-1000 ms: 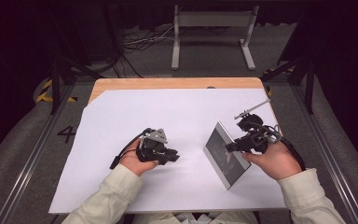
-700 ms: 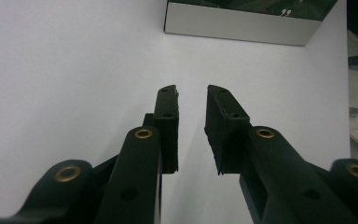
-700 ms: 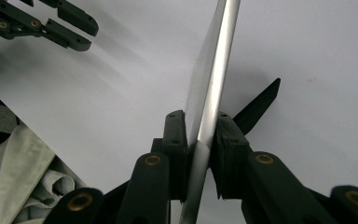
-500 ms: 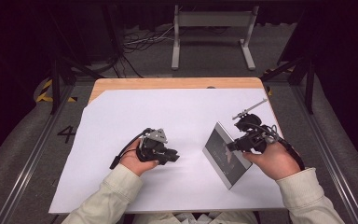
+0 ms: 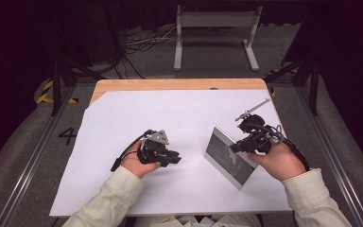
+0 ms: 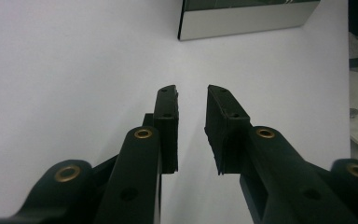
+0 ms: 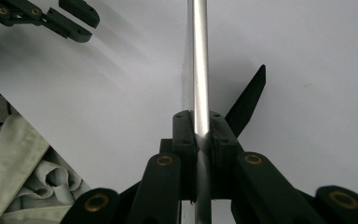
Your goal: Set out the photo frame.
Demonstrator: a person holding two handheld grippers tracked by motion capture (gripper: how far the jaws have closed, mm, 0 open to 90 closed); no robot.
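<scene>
- While its jaws have just been closing, the right gripper clamps the picture frame's silver edge, propped near the sheet's right side.
- Left gripper rests released at centre-left, nothing between its jaws.

A white sheet covers a wooden table; grey floor, dark surroundings.

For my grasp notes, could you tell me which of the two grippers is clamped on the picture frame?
The right gripper: its jaws have just been closing and pinch the picture frame's silver edge. The left gripper stands open, off the frame.
</scene>
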